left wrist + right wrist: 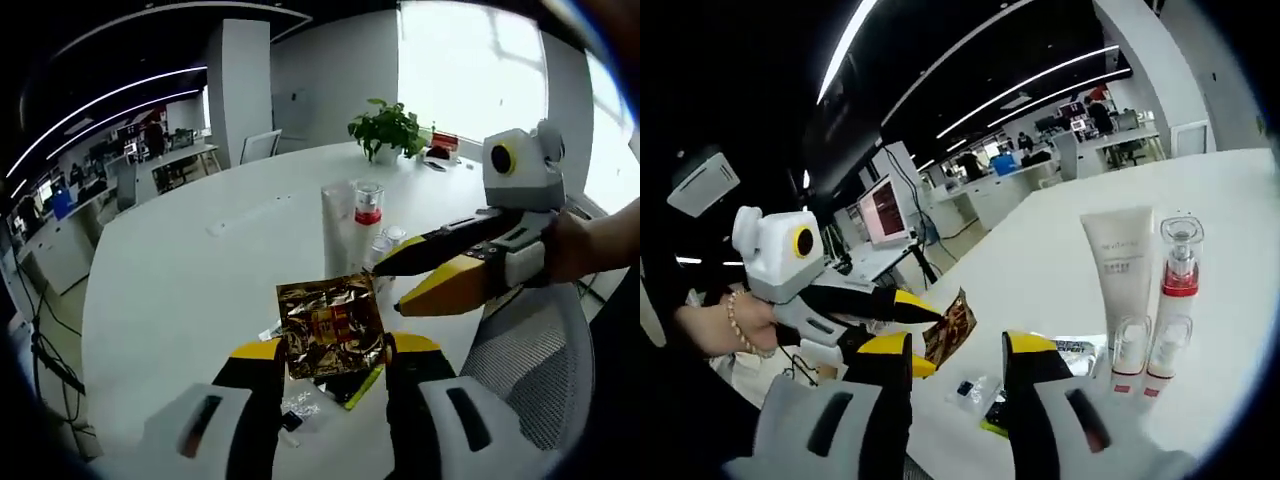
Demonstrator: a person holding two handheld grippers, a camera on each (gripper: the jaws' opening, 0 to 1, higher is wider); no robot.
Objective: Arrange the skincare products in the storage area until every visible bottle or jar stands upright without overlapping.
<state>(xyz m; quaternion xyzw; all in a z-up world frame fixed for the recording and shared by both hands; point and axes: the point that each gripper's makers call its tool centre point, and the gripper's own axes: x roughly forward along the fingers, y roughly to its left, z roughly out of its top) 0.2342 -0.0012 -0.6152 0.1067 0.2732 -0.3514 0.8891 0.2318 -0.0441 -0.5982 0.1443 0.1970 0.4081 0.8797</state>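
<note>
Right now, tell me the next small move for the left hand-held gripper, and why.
Probably lower the foil sachet onto a bare patch of the white table, short of the standing tube and red-collared bottle. The left hand-held gripper holds it raised above loose packets, and the right hand-held gripper sits open close beside it, so setting it down there likely avoids knocking the upright products.

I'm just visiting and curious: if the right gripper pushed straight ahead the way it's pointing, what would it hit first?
Probably the small clear sachets lying on the white table between its jaws. The right gripper is open; depth is hard to judge.
</note>
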